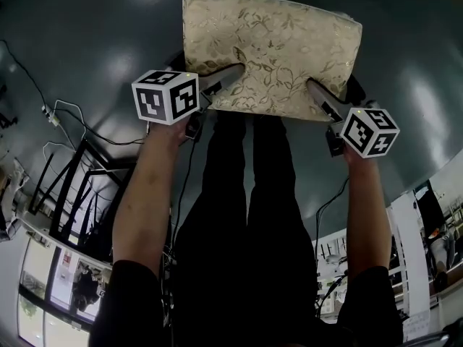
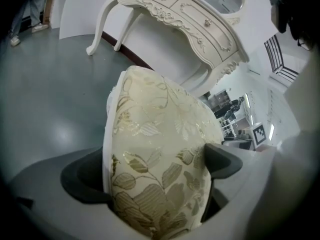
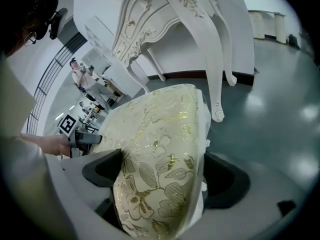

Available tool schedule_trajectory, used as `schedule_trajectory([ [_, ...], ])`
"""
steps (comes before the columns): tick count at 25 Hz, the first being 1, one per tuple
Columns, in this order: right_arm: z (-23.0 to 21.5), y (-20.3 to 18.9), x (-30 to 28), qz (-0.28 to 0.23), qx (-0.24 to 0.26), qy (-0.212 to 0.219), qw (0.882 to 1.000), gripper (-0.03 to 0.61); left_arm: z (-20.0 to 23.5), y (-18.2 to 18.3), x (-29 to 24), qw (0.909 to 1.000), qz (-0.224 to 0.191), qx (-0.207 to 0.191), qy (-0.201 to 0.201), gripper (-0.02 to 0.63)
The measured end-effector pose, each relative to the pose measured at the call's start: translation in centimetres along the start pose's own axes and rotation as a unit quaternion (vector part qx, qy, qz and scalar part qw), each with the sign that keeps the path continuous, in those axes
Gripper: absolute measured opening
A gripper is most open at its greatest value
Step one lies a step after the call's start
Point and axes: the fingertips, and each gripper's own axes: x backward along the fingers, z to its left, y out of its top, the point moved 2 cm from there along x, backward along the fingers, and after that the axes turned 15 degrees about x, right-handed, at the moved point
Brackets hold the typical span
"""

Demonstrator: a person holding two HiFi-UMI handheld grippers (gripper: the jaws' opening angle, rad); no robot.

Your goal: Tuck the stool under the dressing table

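The stool (image 1: pixel 271 49) has a thick cream cushion with a gold leaf pattern and stands on the grey floor just ahead of me. My left gripper (image 1: pixel 230 78) grips its near left edge; in the left gripper view the cushion (image 2: pixel 160 149) fills the left gripper (image 2: pixel 157 169) from pad to pad. My right gripper (image 1: pixel 315 89) is at the near right edge. There the cushion (image 3: pixel 160 144) lies between the wide jaws of the right gripper (image 3: pixel 162 166), only just touching them. The white carved dressing table (image 2: pixel 185 14) (image 3: pixel 200 24) stands beyond the stool.
One curved table leg (image 3: pixel 220 84) comes down close to the stool's far corner. Cables (image 1: pixel 72 118) and a black metal frame (image 1: pixel 72 186) lie on the floor to my left. My own legs (image 1: pixel 253 194) are right behind the stool. Grey floor surrounds it.
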Motion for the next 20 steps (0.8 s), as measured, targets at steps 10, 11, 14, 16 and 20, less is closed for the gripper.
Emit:
schedule_trajectory([
  [10,0.2,0.5,0.0,-0.002,0.002,-0.011,1.000,0.483,-0.6,0.2,1.2,0.9994,-0.027,-0.012,0.020,0.591],
  [11,0.1,0.3,0.0,-0.008,-0.002,-0.010,1.000,0.483,-0.6,0.2,1.2,0.9993,-0.026,-0.013,0.021,0.589],
  [14,-0.1,0.1,0.1,-0.022,-0.007,-0.005,1.000,0.483,-0.6,0.2,1.0,0.9995,-0.023,-0.011,0.021,0.589],
  [16,-0.2,0.2,0.0,-0.014,-0.007,0.002,1.000,0.483,-0.6,0.3,1.0,0.9996,-0.019,-0.013,0.018,0.589],
  [20,-0.1,0.1,-0.3,0.026,-0.011,0.025,0.999,0.483,-0.4,0.5,1.0,0.9998,-0.002,-0.014,0.014,0.589],
])
